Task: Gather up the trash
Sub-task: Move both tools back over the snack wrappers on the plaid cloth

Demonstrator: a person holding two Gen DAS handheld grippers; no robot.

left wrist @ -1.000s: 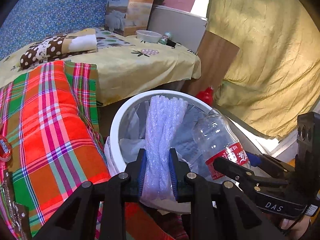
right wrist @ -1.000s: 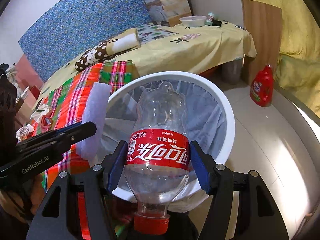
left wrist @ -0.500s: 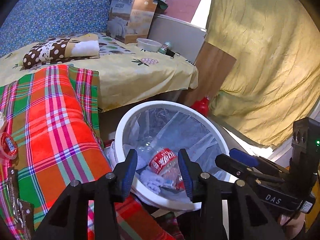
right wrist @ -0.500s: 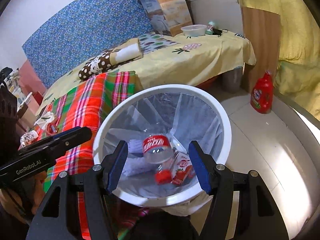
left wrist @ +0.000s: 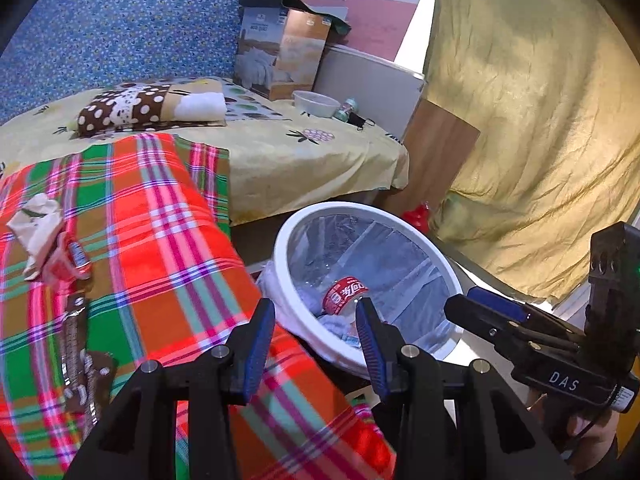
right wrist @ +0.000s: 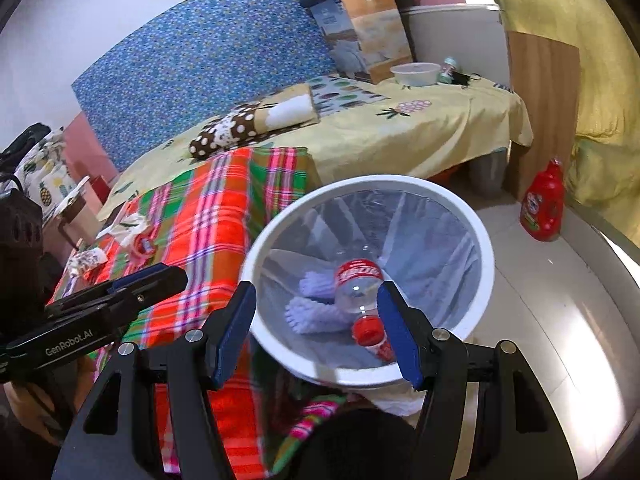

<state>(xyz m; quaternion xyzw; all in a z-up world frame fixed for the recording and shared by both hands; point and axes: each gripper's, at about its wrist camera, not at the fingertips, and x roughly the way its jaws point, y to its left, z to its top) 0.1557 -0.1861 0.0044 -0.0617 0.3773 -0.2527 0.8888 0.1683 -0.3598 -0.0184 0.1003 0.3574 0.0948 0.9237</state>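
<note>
Above the white bin (right wrist: 486, 264), both grippers are seen with jaws spread wide and nothing held between them: the left gripper (left wrist: 316, 344) is poised over the near rim where the bin meets the plaid blanket (left wrist: 160, 248), and the right gripper (right wrist: 318, 332) is framed around the bin's near side. Inside the clear-lined bin, a plastic bottle (right wrist: 358, 284) with a red label and red cap is lying on its side, resting against a white textured wrap (right wrist: 316, 312); a red packet is partly hidden beside the cap. More trash is left on the blanket: a crumpled paper (left wrist: 36, 224), a red wrapper (left wrist: 68, 264) touching it, and a brown wrapper (left wrist: 80, 356) nearer the camera. The bin is pressed against the bed's edge on one side, while open tiled floor (right wrist: 560, 300) is visible on the other, with a red detergent bottle (right wrist: 544, 204) standing well apart near the wooden board (right wrist: 540, 92). White Chinese characters are printed on the bottle's label, though they are too small to be read surely. "DAS" is printed on the right gripper's body in the left view, and "GenRobot.AI" on the left gripper's body in the right view.
</note>
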